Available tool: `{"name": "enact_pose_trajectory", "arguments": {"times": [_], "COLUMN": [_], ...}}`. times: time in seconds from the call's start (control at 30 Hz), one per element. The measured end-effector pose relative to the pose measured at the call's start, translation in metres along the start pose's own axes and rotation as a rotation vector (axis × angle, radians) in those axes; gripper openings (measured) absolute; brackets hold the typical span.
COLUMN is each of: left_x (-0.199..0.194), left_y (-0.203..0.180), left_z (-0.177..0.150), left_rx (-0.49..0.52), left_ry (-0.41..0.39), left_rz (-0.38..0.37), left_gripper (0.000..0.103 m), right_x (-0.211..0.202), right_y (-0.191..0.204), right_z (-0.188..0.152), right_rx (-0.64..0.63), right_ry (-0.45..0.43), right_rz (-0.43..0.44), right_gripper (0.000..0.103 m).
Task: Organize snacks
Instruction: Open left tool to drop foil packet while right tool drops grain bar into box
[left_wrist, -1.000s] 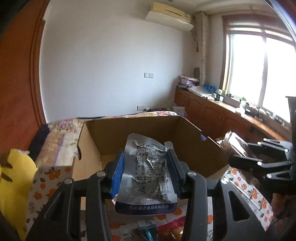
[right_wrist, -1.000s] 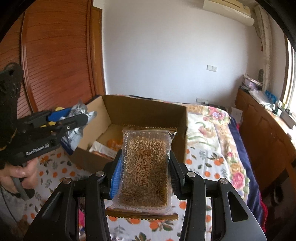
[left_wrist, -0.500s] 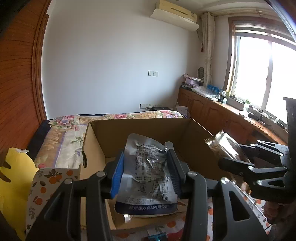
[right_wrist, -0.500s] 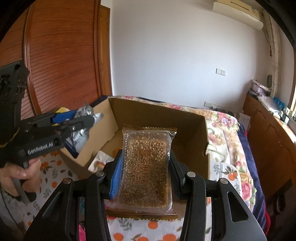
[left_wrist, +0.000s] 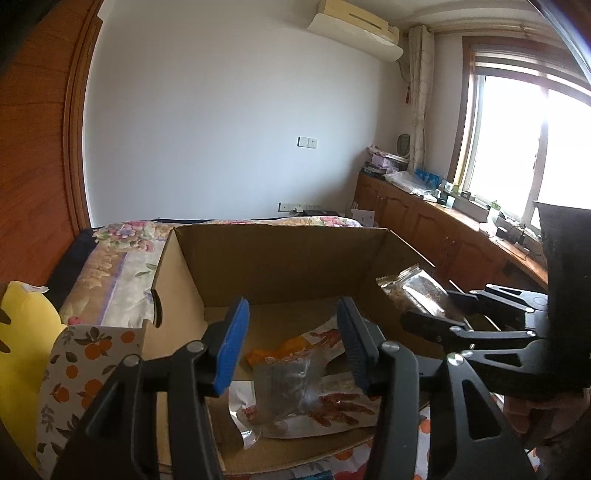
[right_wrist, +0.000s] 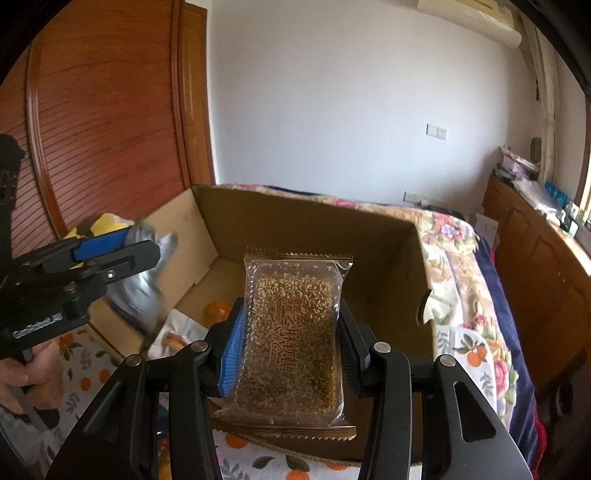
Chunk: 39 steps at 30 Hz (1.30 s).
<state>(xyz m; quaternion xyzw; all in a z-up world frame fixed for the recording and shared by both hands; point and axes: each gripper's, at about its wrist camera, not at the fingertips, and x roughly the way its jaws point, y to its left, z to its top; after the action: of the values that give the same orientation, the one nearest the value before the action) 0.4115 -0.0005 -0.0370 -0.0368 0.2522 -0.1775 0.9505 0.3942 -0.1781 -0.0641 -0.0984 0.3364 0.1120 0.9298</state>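
Observation:
An open cardboard box (left_wrist: 280, 236) (right_wrist: 306, 221) stands on the bed. My left gripper (left_wrist: 291, 314) (right_wrist: 122, 247) hovers over its near edge, jaws opening, with nothing between the blue pads. A silver snack packet (left_wrist: 284, 387) (right_wrist: 144, 291), blurred, is dropping from it into the box. It lands over a white packet with red print (left_wrist: 332, 402) and an orange packet (left_wrist: 273, 354). My right gripper (right_wrist: 291, 314) (left_wrist: 428, 306) is shut on a clear sesame candy packet (right_wrist: 291, 339) (left_wrist: 413, 288), held over the box's right wall.
The bed carries an orange-print sheet (right_wrist: 461, 347) and a floral quilt (left_wrist: 125, 236). A yellow cushion (left_wrist: 22, 332) lies left of the box. A wooden wardrobe (right_wrist: 110, 110) stands at left, low cabinets (left_wrist: 443, 240) under the window. A hand (right_wrist: 14, 369) holds the left gripper.
The left jaws have parted and the silver packet has dropped out of them into the box. Both grippers have moved closer over the box, the right one still gripping the sesame packet.

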Motion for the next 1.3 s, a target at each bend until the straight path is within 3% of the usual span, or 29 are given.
{"name": "enact_pose_trajectory", "arguments": {"times": [0.43, 0.6, 0.8, 1.07, 1.3], "left_x": [0.001, 0.003, 0.005, -0.001, -0.027], "left_y": [-0.002, -0.003, -0.003, -0.008, -0.017], "left_z": [-0.004, -0.005, -0.006, -0.01, -0.009], "left_rx": [-0.002, 0.005, 0.011, 0.027, 0.05], "left_ry": [0.01, 0.013, 0.012, 0.009, -0.008], "left_rz": [0.004, 0.011, 0.017, 0.022, 0.031], "left_gripper": [0.052, 0.053, 0.053, 0.054, 0.054], "right_x": [0.021, 0.021, 0.018, 0.002, -0.036], "right_y": [0.0, -0.003, -0.001, 0.003, 0.015], "right_z": [-0.011, -0.011, -0.011, -0.007, 0.0], "right_rx": [0.001, 0.013, 0.002, -0.016, -0.033], "right_ry": [0.07, 0.069, 0.063, 0.04, -0.004], "right_rz": [-0.002, -0.012, -0.014, -0.023, -0.033], "right_gripper": [0.049, 0.055, 0.056, 0.056, 0.056]}}
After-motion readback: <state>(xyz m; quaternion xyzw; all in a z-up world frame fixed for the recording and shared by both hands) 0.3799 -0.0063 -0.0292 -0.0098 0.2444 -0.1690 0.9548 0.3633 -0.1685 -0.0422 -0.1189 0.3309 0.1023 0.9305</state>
